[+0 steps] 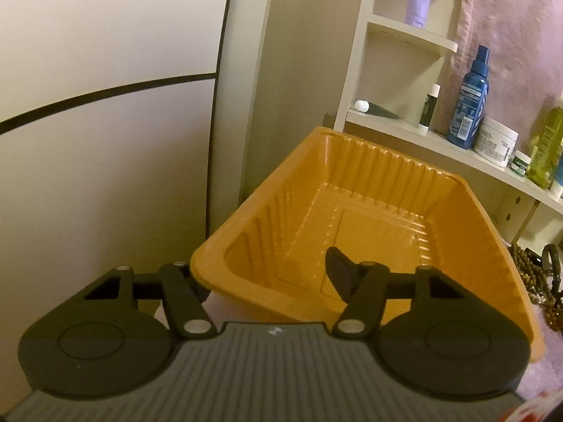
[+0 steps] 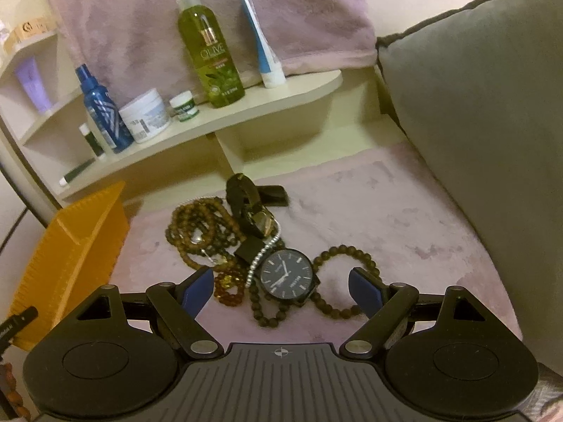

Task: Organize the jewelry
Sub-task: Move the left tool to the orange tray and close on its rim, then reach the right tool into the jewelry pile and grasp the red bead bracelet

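An empty orange plastic tray [image 1: 352, 190] fills the left wrist view, tilted, its near rim between the left gripper's jaws. The left gripper [image 1: 274, 274] has one finger [image 1: 339, 272] inside the tray; the other is hidden under the rim. Whether it clamps the rim is unclear. In the right wrist view a jewelry pile lies on pink cloth: a black-faced watch [image 2: 285, 272], brown bead necklaces [image 2: 197, 232], a dark bead bracelet [image 2: 346, 281], a silver bead chain [image 2: 262, 256] and a second watch [image 2: 257, 218]. The right gripper [image 2: 281, 290] is open just before the black watch. The tray [image 2: 70, 253] stands at left.
A cream corner shelf [image 2: 246, 105] behind the pile holds an olive bottle [image 2: 207, 49], a blue spray bottle [image 2: 100, 112], a white jar [image 2: 146, 116] and tubes. A grey cushion [image 2: 475, 123] rises at right. A pink towel [image 2: 211, 7] hangs behind the shelf.
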A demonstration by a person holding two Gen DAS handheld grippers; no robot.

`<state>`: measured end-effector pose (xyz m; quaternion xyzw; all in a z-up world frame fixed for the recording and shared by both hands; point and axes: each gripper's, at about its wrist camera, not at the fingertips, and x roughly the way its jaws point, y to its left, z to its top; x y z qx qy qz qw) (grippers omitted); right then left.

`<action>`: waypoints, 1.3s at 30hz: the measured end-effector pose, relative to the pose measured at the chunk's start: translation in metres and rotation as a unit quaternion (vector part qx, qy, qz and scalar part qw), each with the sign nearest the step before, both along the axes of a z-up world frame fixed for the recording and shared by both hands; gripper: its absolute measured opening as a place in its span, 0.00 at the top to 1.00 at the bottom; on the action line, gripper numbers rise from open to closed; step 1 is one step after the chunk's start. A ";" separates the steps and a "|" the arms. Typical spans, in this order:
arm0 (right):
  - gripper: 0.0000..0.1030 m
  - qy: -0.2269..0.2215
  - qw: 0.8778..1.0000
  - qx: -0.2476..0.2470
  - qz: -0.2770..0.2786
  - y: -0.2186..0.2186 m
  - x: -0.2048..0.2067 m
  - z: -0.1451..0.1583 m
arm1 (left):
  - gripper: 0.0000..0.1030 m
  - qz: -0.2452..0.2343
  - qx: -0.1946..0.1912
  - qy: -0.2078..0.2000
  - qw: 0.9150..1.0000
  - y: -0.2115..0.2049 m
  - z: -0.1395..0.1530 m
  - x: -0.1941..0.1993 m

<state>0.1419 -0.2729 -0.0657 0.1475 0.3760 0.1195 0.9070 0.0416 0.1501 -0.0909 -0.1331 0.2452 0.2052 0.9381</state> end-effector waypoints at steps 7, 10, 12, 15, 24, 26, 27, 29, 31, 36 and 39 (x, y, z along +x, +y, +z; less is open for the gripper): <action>0.18 0.000 1.000 -0.021 0.009 0.007 0.003 -0.001 | 0.50 0.014 0.008 -0.002 1.000 0.001 -0.002 0.003; 0.18 -0.002 1.000 -0.025 0.013 0.008 0.003 -0.002 | 0.62 0.019 0.026 -0.002 0.999 0.000 -0.001 0.002; 0.18 -0.006 0.999 -0.034 0.017 0.010 0.003 -0.002 | 0.67 0.020 0.029 -0.001 0.999 0.002 0.001 0.001; 0.19 -0.015 0.999 -0.038 0.026 0.011 0.003 -0.001 | 0.76 0.022 0.027 -0.004 0.999 0.006 0.003 -0.001; 0.31 -0.026 0.997 -0.045 0.060 0.014 0.000 -0.003 | 0.82 -0.013 0.081 -0.007 0.997 -0.006 0.020 -0.008; 0.33 -0.025 0.996 -0.047 0.065 0.014 0.001 -0.005 | 0.82 -0.013 0.098 -0.009 0.995 -0.010 0.022 -0.010; 0.35 -0.025 0.996 -0.049 0.069 0.014 0.001 -0.005 | 0.82 -0.013 0.108 -0.008 0.994 -0.012 0.024 -0.010; 0.40 -0.028 0.995 -0.060 0.081 0.015 0.000 -0.006 | 0.82 -0.014 0.122 -0.005 0.992 -0.015 0.025 -0.010; 0.46 -0.031 0.993 -0.067 0.097 0.017 -0.001 -0.006 | 0.83 -0.015 0.126 -0.005 0.992 -0.017 0.027 -0.009; 0.57 -0.032 0.988 -0.059 0.138 0.030 -0.004 -0.008 | 0.83 -0.015 0.130 0.001 0.991 -0.018 0.031 -0.005; 0.62 -0.030 0.985 -0.068 0.155 0.043 0.000 -0.014 | 0.83 -0.018 0.140 0.003 0.990 -0.020 0.032 -0.004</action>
